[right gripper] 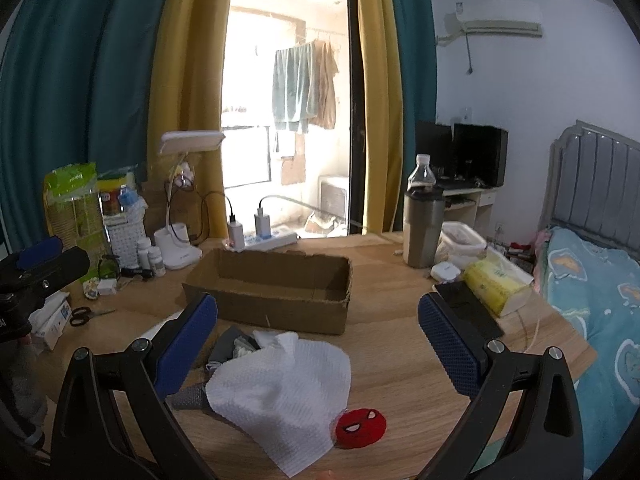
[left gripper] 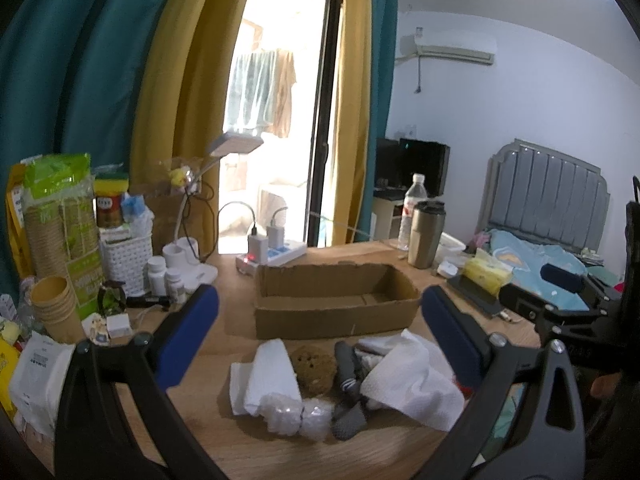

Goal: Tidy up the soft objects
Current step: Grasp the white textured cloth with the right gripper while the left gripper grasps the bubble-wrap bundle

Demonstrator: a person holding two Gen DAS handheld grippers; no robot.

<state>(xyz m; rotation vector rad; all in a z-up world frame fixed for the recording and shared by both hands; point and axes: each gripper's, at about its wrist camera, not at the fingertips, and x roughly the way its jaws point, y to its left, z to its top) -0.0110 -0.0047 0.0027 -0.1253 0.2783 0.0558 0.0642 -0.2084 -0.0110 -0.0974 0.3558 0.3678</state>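
Soft stuff is piled right under both grippers: brown sponge (left gripper: 313,368), folded paper towel (left gripper: 271,376), bubble wrap (left gripper: 298,416), grey socks (left gripper: 347,384). Empty cardboard box (left gripper: 336,300) sits just beyond. Left gripper (left gripper: 320,332) and right gripper (right gripper: 318,340) both spread wide, holding nothing, the right over a loose paper towel (right gripper: 280,392) and red patch (right gripper: 361,427).

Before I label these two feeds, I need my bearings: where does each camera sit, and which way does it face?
Left wrist: on the left gripper, facing the cardboard box and doorway over the soft pile; both blue fingers show, open, with the other gripper at far right.
Right wrist: on the right gripper, over the white paper towel and red patch; fingers open.
Shared: box, towel, steel tumbler.
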